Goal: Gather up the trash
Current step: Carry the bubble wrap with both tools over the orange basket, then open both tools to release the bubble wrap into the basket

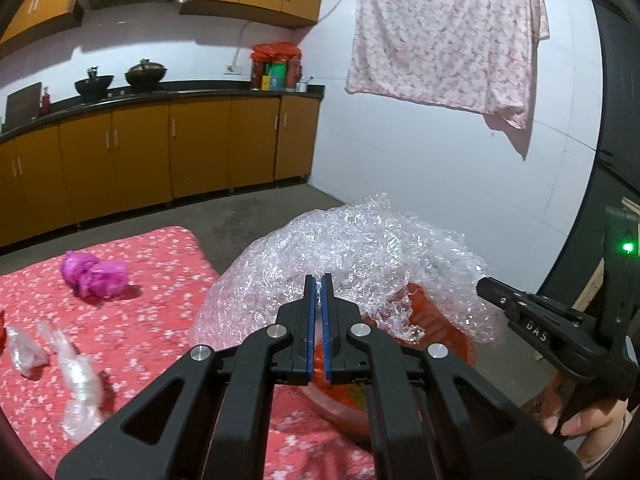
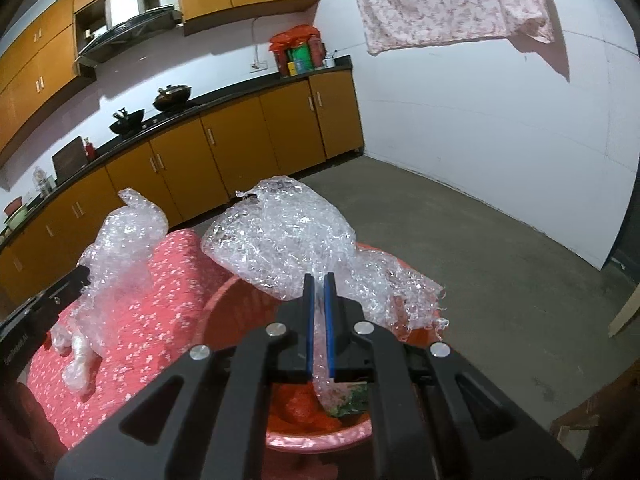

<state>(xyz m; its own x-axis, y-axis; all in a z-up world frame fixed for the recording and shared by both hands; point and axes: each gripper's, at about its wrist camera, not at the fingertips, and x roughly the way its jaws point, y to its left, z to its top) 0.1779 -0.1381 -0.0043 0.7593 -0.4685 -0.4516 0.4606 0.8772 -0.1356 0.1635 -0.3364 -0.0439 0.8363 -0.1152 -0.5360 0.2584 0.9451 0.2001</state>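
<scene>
Bubble wrap (image 2: 280,240) pinched in both closed hand-held grippers, over red basin (image 2: 224,308) beside floral-covered table (image 1: 160,280).

Bubble wrap (image 2: 280,240) hides most of the red basin (image 2: 224,304) (contents unclear).

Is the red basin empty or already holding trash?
Holding trash: the red basin has red plastic and a green scrap at its bottom, with bubble wrap draped over its rim.

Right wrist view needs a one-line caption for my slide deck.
Right gripper shut on bubble wrap above a red basin beside the floral-covered table.
</scene>
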